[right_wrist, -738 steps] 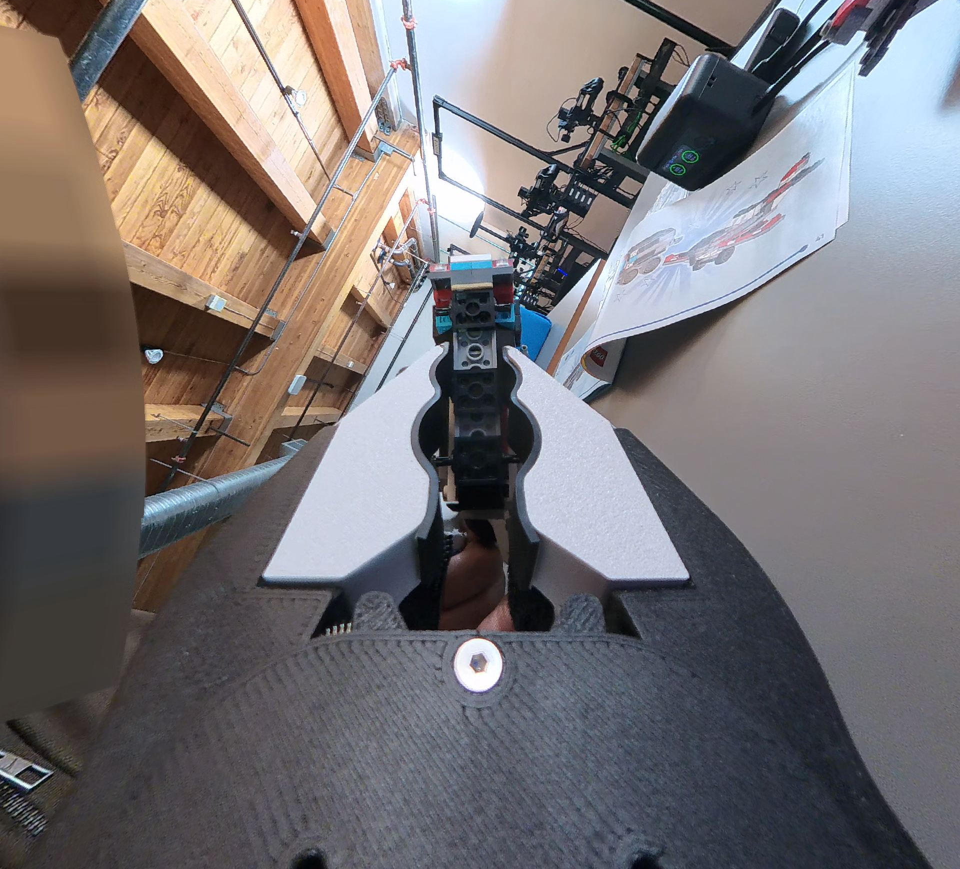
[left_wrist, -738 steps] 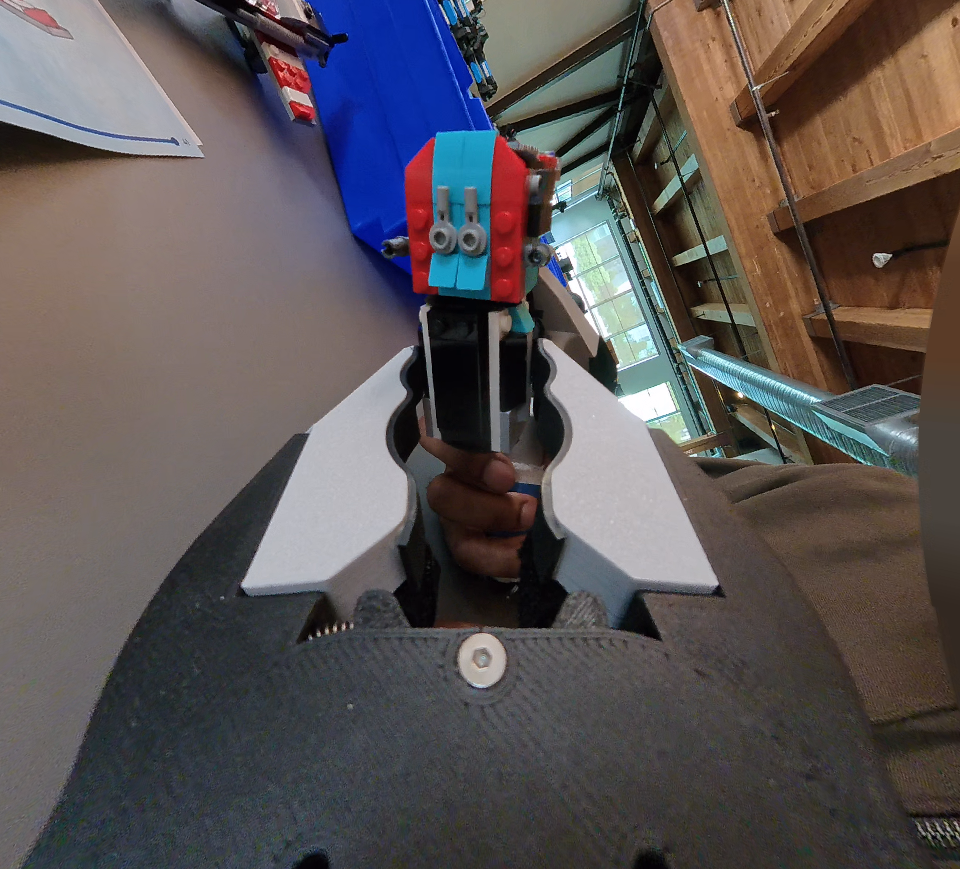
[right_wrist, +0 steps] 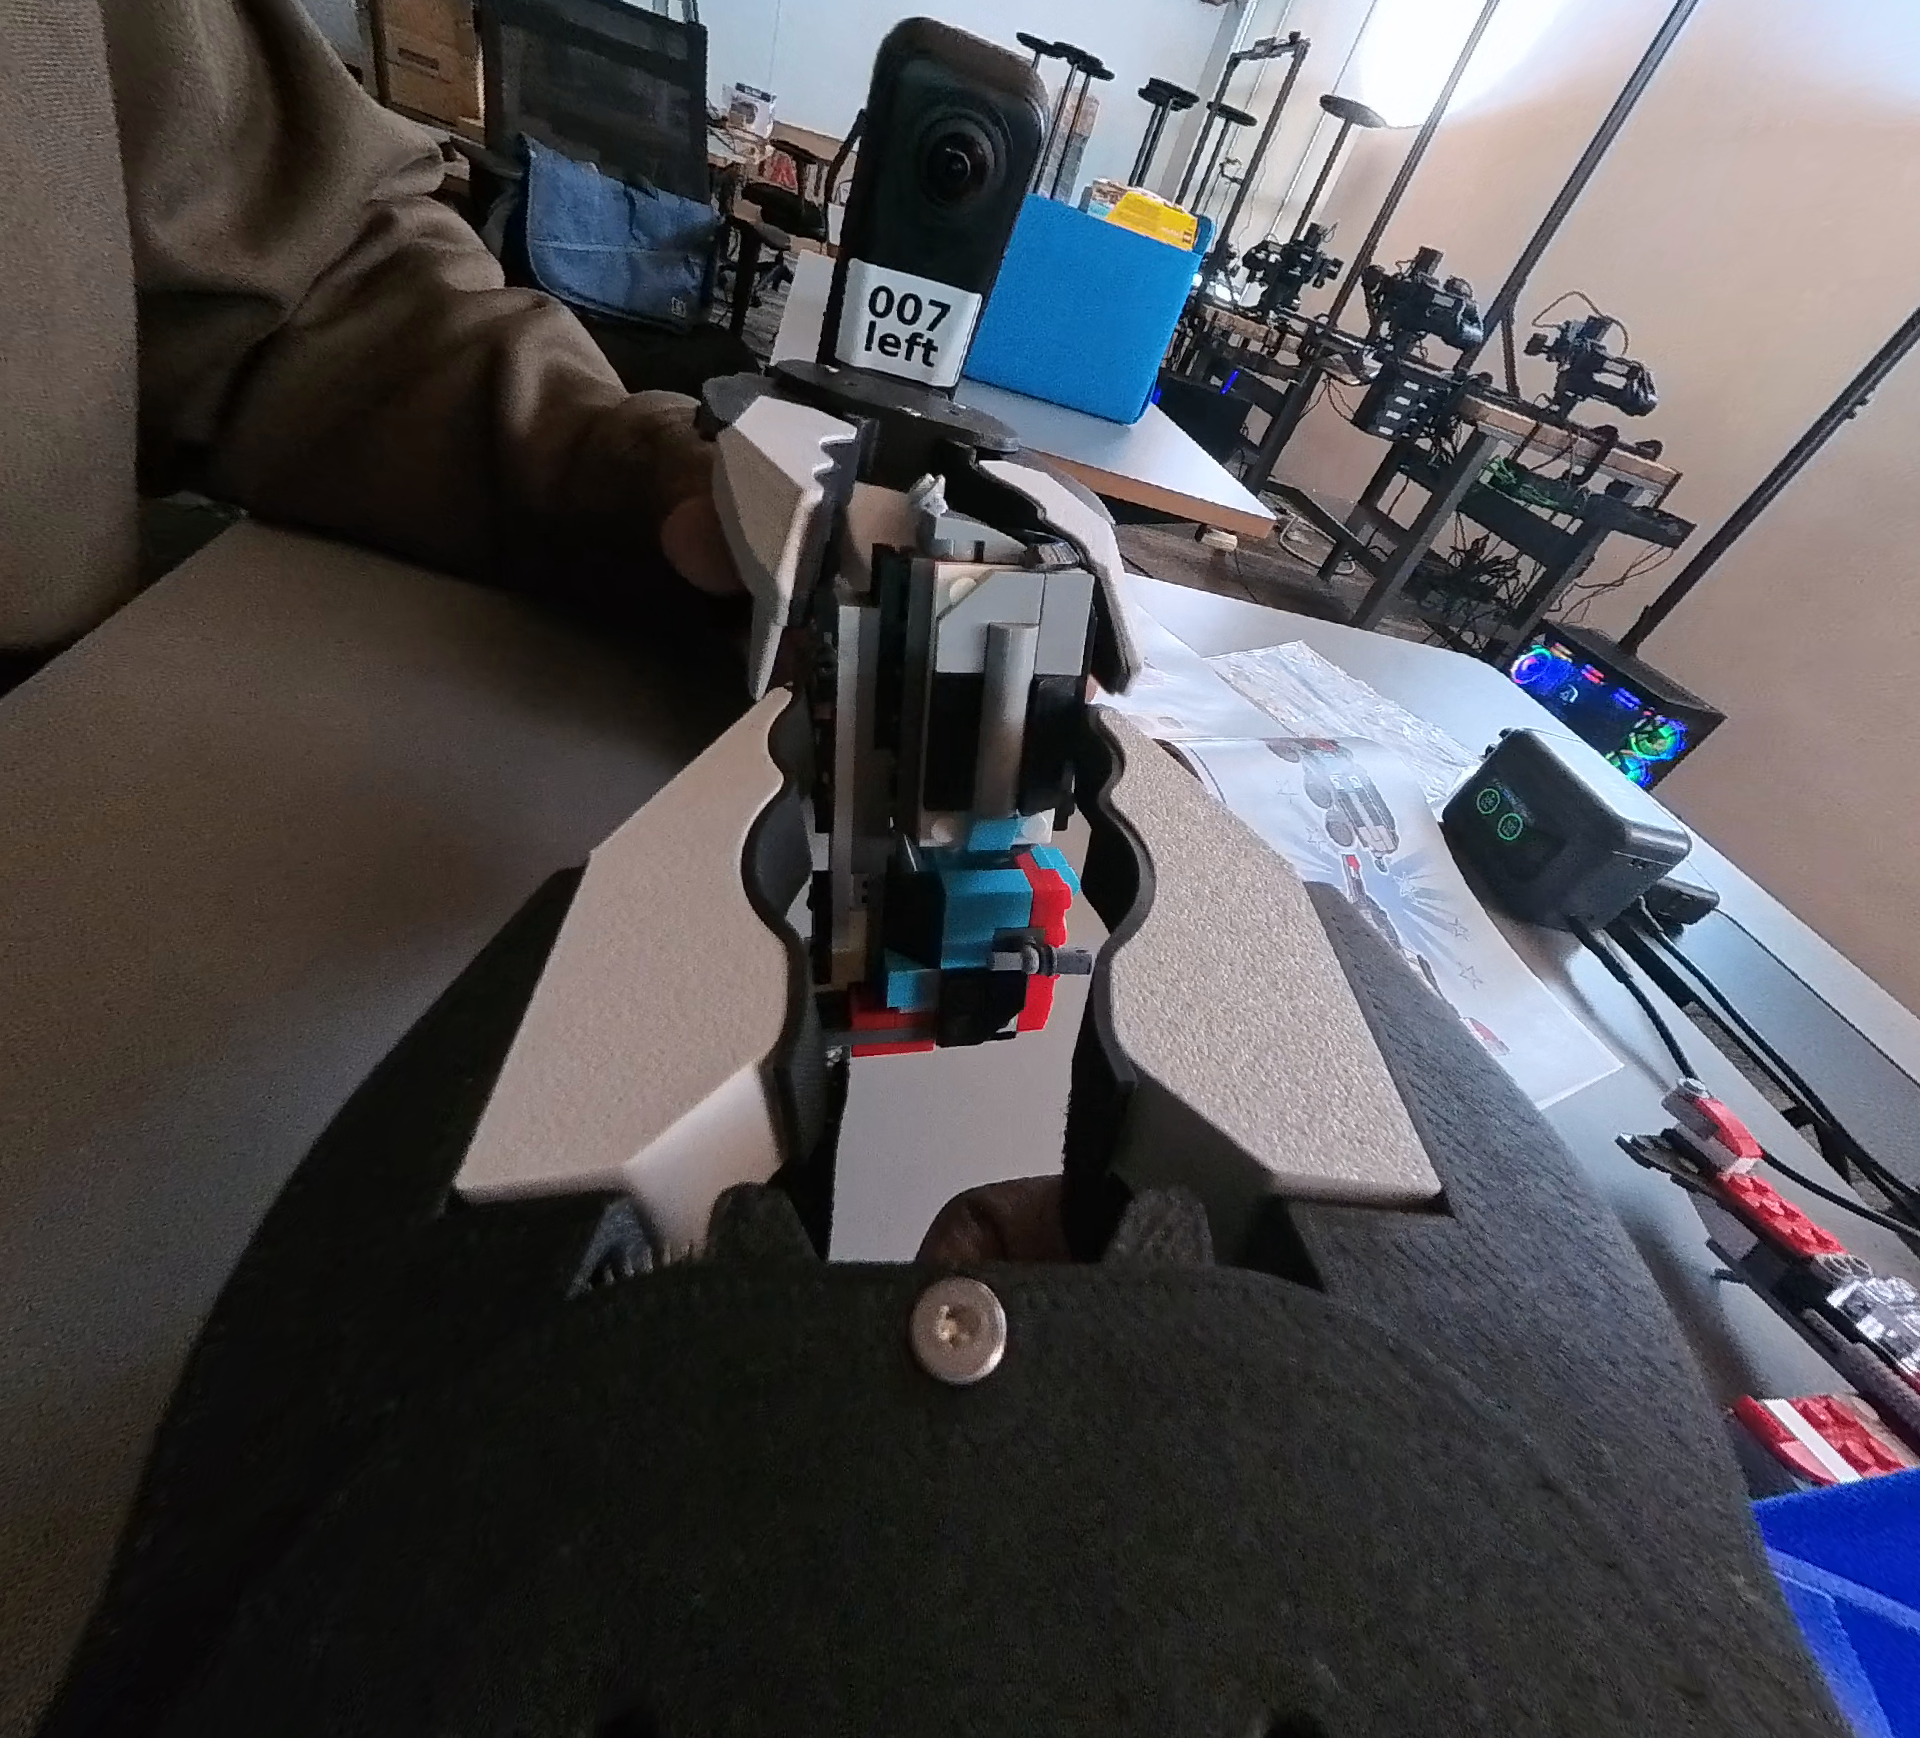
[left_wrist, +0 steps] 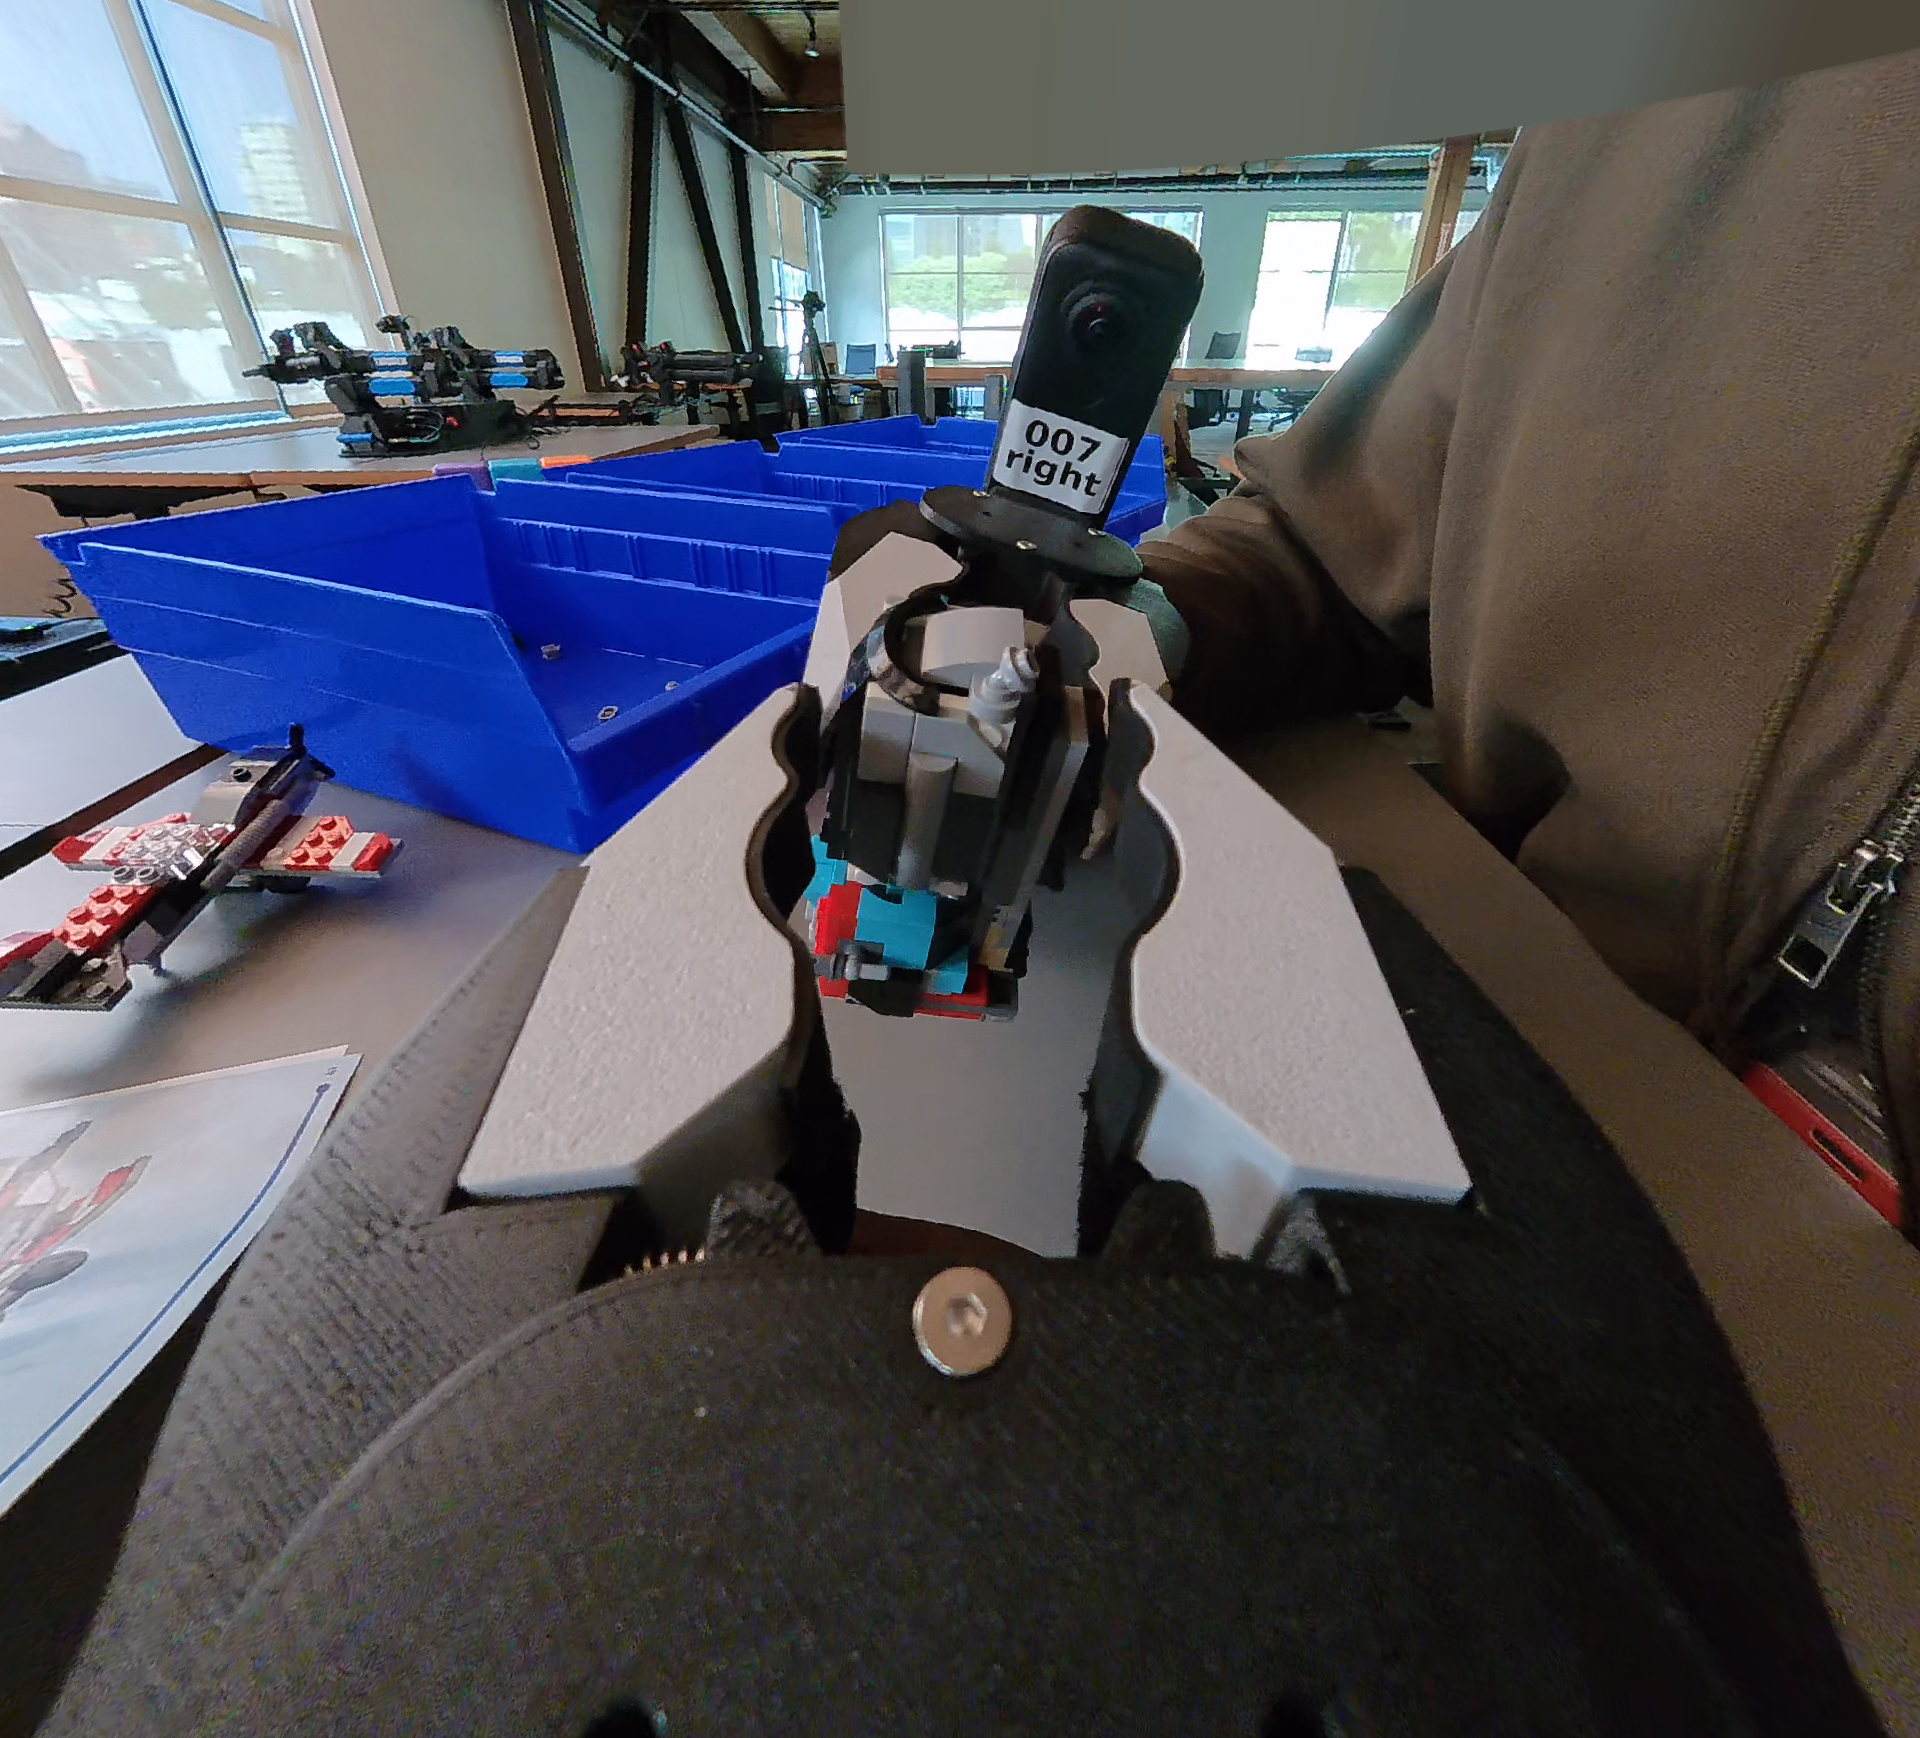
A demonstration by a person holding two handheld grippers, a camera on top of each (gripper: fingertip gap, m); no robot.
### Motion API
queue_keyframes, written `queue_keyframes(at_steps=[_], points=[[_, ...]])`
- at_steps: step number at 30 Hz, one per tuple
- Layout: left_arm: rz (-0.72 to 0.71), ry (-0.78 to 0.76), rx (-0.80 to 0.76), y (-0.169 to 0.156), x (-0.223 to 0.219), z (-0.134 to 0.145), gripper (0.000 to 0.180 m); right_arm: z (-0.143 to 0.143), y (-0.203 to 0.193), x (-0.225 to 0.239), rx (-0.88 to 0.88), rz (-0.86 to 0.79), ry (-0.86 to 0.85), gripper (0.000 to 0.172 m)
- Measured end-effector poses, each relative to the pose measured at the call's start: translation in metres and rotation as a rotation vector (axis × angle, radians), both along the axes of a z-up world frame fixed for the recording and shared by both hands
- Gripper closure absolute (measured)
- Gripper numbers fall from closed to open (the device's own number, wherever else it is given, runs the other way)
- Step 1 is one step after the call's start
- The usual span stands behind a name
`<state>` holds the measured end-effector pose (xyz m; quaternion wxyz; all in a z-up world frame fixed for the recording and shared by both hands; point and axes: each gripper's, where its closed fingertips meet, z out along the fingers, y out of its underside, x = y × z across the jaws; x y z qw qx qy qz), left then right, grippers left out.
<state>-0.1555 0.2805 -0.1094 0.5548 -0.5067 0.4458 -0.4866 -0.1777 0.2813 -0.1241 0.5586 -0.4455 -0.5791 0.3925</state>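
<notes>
Left wrist view: my left jaws (left_wrist: 961, 815) stand spread around the brick model (left_wrist: 935, 815), a black, grey, teal and red block; gaps show on both sides. Blue bin (left_wrist: 416, 639) and a red brick plane (left_wrist: 187, 878) lie on the tabletop (left_wrist: 312, 982).

Right wrist view: my right jaws (right_wrist: 940, 795) clamp the same model (right_wrist: 966, 753) along its sides, opposite the left jaws (right_wrist: 914, 566).

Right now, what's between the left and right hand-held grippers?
A grey-and-black brick model with a red and turquoise end spans from the left hand-held gripper to the right hand-held gripper. Both wrist views show it.
</notes>
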Motion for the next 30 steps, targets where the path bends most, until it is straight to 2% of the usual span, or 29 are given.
queue_keyframes(at_steps=[10,30], points=[[0.01,0.002,0.046,-0.0003,0.0009,-0.0001,0.128,-0.0008,0.0001,-0.0001,0.006,-0.003,-0.004,0.121],[0.017,-0.013,0.043,0.002,0.0021,0.0017,0.13,0.0002,0.0013,0.0003,0.011,-0.01,-0.001,0.122]])
